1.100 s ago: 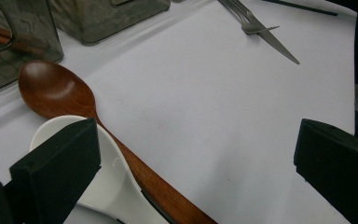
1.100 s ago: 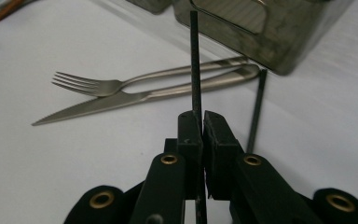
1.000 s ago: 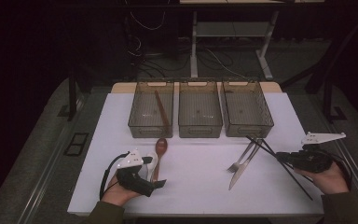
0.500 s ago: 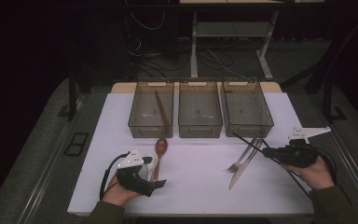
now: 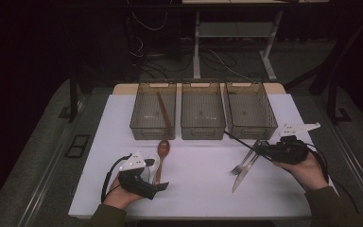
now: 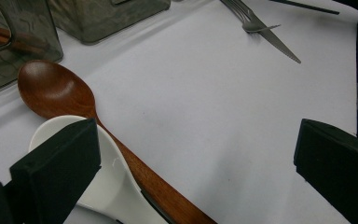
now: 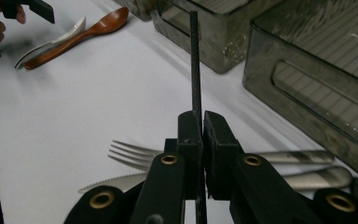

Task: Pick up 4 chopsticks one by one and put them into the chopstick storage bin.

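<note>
**Black chopstick pinched in my right claw**

My right gripper [image 7: 201, 126] is clenched on a thin black chopstick [image 7: 195, 60], a straight, matte rod with a finely ribbed surface; it runs on between the pads and points toward the middle bin [image 5: 202, 113] of three smoky translucent plastic bins along the table's far edge. Just below it lie a steel fork [image 7: 135, 154] and a serrated knife [image 7: 116, 183], near the table's right edge. My left gripper [image 6: 191, 154] rests near the front-left corner, jaws spread wide, grasping nothing. Its view shows a glossy wooden spoon [image 6: 56, 91] lying against a white ceramic spoon [image 6: 112, 182]. From the high view, a brown wooden stick [image 5: 164, 111] lies slanted in the left bin [image 5: 154, 113].
</note>
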{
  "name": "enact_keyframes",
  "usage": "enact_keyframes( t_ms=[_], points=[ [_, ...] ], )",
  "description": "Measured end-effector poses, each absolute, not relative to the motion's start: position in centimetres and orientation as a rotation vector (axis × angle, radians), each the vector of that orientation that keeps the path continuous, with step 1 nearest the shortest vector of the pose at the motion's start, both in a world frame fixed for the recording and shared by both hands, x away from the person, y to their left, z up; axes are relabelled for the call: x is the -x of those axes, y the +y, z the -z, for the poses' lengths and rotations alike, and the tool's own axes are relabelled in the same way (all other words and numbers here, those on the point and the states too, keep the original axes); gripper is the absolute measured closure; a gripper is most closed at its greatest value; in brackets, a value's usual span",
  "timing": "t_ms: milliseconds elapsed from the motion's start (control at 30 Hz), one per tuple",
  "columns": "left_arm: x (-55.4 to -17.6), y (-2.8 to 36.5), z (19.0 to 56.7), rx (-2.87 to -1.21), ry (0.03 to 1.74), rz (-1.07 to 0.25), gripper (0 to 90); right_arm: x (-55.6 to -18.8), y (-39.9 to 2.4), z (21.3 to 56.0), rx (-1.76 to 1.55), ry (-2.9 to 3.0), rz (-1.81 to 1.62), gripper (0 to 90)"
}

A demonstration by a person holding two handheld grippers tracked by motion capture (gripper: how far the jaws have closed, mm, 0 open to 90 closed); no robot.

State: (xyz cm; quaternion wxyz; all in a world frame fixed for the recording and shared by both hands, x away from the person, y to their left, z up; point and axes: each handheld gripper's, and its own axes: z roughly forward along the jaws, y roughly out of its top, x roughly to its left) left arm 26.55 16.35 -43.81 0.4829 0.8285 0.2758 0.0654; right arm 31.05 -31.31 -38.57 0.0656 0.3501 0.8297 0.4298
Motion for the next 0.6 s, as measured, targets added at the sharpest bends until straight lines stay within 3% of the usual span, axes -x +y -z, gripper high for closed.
enact_keyframes(
  t_ms=[600],
  points=[
    [-26.5,16.3,43.8,-2.015,0.668,-0.159,0.0,-33.1,-26.8,37.6,-0.973,2.515,-1.336,85.7]
  ],
)
